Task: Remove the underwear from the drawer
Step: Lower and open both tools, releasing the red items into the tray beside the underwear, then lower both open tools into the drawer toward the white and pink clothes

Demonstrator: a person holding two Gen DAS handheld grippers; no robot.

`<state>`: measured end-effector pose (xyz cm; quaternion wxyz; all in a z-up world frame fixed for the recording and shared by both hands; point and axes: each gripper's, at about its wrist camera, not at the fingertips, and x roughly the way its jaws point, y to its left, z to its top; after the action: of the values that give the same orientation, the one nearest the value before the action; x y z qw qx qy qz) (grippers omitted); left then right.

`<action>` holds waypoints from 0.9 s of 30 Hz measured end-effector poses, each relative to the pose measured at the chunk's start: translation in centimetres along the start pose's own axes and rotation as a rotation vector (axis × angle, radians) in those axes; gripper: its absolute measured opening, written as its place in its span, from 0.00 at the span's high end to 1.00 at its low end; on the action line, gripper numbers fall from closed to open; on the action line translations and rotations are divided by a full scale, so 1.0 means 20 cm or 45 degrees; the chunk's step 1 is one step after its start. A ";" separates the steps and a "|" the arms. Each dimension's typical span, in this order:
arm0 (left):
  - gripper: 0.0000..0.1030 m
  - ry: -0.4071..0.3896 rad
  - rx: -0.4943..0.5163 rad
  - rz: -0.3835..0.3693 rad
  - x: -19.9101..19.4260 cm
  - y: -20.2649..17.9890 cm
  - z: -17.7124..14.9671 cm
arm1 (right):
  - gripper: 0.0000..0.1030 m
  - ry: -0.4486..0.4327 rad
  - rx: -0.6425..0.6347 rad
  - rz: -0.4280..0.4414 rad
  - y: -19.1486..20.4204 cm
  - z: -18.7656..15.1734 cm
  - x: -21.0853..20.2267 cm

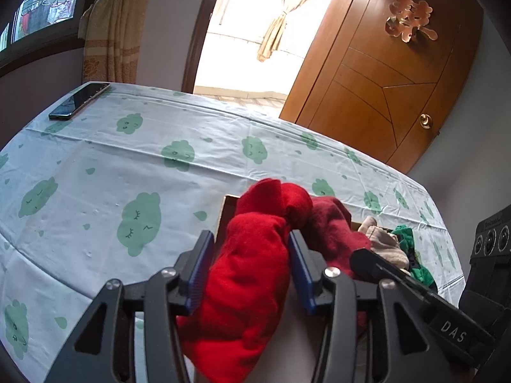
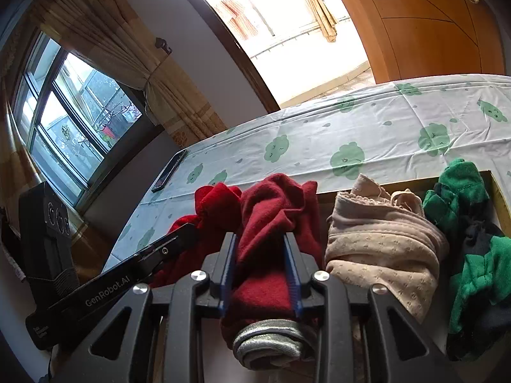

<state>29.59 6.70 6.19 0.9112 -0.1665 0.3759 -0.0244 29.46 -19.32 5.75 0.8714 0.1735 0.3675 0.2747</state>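
A bright red piece of underwear (image 1: 252, 274) bulges up between the blue pads of my left gripper (image 1: 250, 234). The jaws stand apart, with a sliver of the cardboard drawer wall (image 1: 223, 214) showing beside the left pad. A dark red piece (image 2: 271, 239) sits between the pads of my right gripper (image 2: 259, 237), whose jaws are also parted around the cloth. Below it lies a rolled grey-green band (image 2: 268, 341). Both pieces rest in the drawer (image 2: 498, 188), side by side. In the right wrist view, the left gripper's finger reaches in from the left.
Beige underwear (image 2: 383, 249) and a green and dark bundle (image 2: 472, 255) lie further right in the drawer. The drawer sits on a cloth with green clouds (image 1: 127, 166). A phone (image 1: 80, 100) lies at the cloth's far corner. A wooden door (image 1: 383, 89) stands behind.
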 end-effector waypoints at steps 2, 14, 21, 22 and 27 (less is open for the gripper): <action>0.45 -0.006 -0.001 -0.002 -0.02 0.00 -0.03 | 0.43 -0.024 -0.016 -0.010 0.00 -0.01 -0.06; 0.39 -0.124 0.080 -0.084 -0.31 -0.01 -0.25 | 0.35 0.010 -0.126 0.020 -0.05 -0.30 -0.44; 0.38 -0.185 0.146 -0.153 -0.51 -0.01 -0.43 | 0.35 -0.029 -0.236 0.081 -0.04 -0.56 -0.72; 0.38 -0.190 0.167 -0.155 -0.53 -0.02 -0.46 | 0.35 -0.034 -0.253 0.083 -0.03 -0.59 -0.76; 0.38 -0.193 0.249 -0.190 -0.64 -0.07 -0.64 | 0.35 -0.048 -0.322 0.086 -0.02 -0.76 -0.90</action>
<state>11.69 3.99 6.84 0.9445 -0.1058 0.2886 -0.1159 7.97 -29.07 5.11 0.8833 0.0796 0.3075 0.3449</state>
